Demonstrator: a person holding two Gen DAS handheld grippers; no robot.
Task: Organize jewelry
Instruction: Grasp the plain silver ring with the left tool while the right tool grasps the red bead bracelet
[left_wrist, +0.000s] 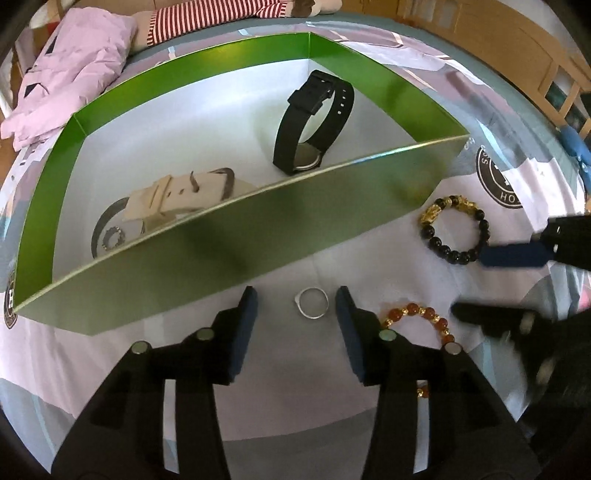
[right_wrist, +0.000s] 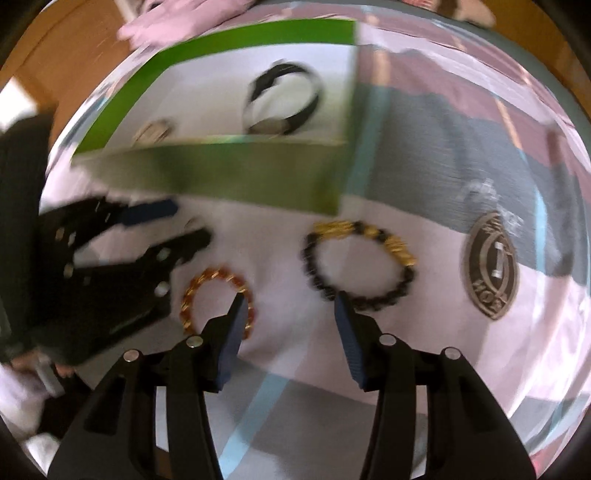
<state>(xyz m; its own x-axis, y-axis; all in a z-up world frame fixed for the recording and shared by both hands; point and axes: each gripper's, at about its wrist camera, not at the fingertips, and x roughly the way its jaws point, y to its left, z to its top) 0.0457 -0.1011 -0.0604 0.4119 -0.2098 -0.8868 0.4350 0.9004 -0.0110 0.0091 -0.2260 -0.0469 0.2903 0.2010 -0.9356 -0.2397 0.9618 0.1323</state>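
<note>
A: Grippers?
B: Left gripper (left_wrist: 295, 295) wide apart, 1 silver ring (left_wrist: 313, 303) between its tips on the cloth. Right gripper (right_wrist: 288, 299) wide too, empty.
A: Rest?
B: 2 bead bracelets outside: amber (right_wrist: 218, 299), black-gold (right_wrist: 360, 267). Green box (left_wrist: 221, 236) w/ 2 watches: black (left_wrist: 314, 122), beige (left_wrist: 177, 195).

Left wrist view: low and close over the bed, facing the green box (left_wrist: 207, 254) across mid frame. Right wrist view: further right, blurred, box (right_wrist: 229, 177) at upper left. Shared: box, black bead bracelet (left_wrist: 456, 229) (right_wrist: 360, 269).
</note>
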